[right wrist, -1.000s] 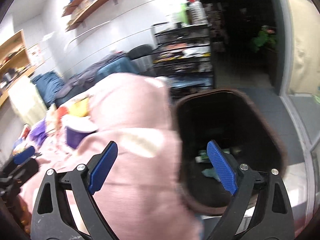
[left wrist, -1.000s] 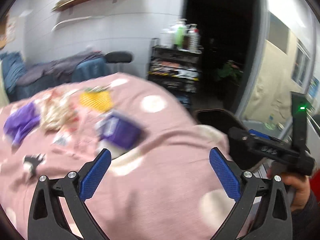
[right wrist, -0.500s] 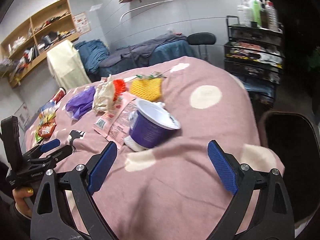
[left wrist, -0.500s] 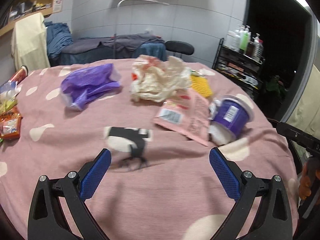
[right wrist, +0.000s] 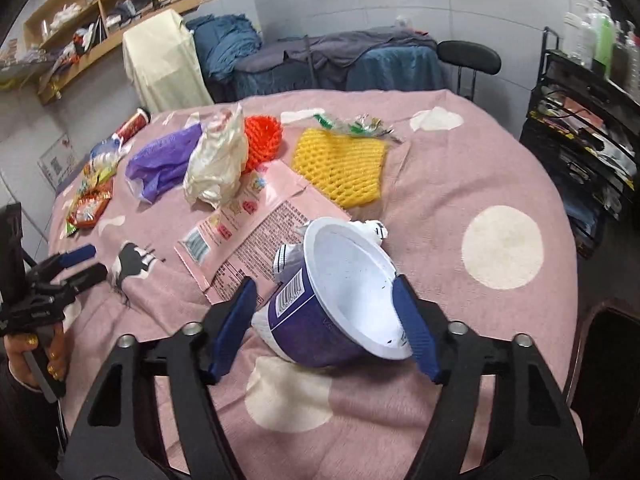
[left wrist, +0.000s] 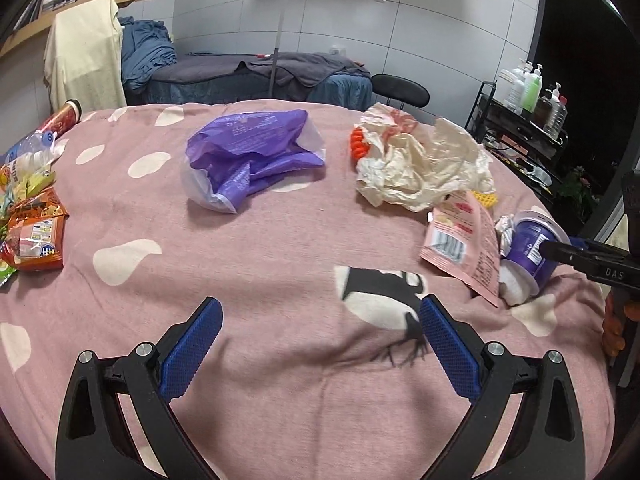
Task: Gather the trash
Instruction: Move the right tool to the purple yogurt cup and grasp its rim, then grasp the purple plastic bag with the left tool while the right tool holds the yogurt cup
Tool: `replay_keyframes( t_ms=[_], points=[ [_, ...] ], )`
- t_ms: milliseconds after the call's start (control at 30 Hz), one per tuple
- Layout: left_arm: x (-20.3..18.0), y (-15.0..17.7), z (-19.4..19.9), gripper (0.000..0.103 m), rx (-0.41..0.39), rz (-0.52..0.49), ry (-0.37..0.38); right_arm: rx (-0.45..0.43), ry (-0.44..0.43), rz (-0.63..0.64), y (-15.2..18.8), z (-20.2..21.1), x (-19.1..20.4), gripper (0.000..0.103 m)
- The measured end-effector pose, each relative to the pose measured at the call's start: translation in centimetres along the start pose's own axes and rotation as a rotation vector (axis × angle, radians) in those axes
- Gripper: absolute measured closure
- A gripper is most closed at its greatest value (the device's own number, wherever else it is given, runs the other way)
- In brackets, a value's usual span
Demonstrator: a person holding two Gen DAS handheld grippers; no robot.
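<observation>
We have the right gripper (right wrist: 326,312) down over a purple cup (right wrist: 320,312) that lies tipped on its side near the right edge of the tabletop (right wrist: 460,184), its white mouth turned up toward the camera. The jaws are closing with the cup between them; the right pad sits against the cup's rim, while the left pad lies close beside the purple wall, and we cannot tell whether it presses yet.

Our left gripper (left wrist: 320,340) hovers above bare pink cloth with its jaws wide apart and nothing between them (a black printed figure on the cloth lies just ahead of the right pad).

The rest of the trash is spread across the same cloth. A flat pink wrapper (right wrist: 256,232) lies just beside the cup, touching its far side. Behind the wrapper sit a crumpled cream paper (right wrist: 216,168), an orange net ball (right wrist: 264,140) and a yellow foam net (right wrist: 340,164). A crumpled purple bag (left wrist: 248,156) lies to the left of the paper. Snack packets (left wrist: 34,232) and a red can (left wrist: 66,114) crowd the far left edge.

A dark bin (right wrist: 608,368) stands off the tabletop's right side, only partly in view.
</observation>
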State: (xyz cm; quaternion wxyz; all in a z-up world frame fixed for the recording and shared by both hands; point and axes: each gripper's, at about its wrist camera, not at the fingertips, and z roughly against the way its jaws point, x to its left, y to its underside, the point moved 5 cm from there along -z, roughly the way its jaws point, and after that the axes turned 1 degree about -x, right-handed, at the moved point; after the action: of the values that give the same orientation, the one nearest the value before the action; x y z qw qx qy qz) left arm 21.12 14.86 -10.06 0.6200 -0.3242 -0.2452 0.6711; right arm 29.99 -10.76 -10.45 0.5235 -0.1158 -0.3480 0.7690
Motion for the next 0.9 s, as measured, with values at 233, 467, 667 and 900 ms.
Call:
replay_keyframes(
  t_ms=[233,467,667,900],
  points=[
    [4.0,-2.2,-1.4,0.006,-0.002,0.067,-0.041,-0.006,-0.047,0.057,1.7,1.3,2.2,0.093],
    [7.5,-6.5,-3.5,0.006,-0.045,0.094,-0.077,-0.106,-0.063,0.031,2.5,4.7,3.8,0.094],
    [7.9,-8.7,-6.4,0.021,-0.030,0.047,-0.087,-0.156,-0.037,-0.002,3.0,6.7,3.5,0.094],
    [7.7,-9.2,-8.3,0.078,0.020,0.047,-0.098,-0.169,-0.025,-0.057,4.5,7.9,2.4,0.094]
  ],
)
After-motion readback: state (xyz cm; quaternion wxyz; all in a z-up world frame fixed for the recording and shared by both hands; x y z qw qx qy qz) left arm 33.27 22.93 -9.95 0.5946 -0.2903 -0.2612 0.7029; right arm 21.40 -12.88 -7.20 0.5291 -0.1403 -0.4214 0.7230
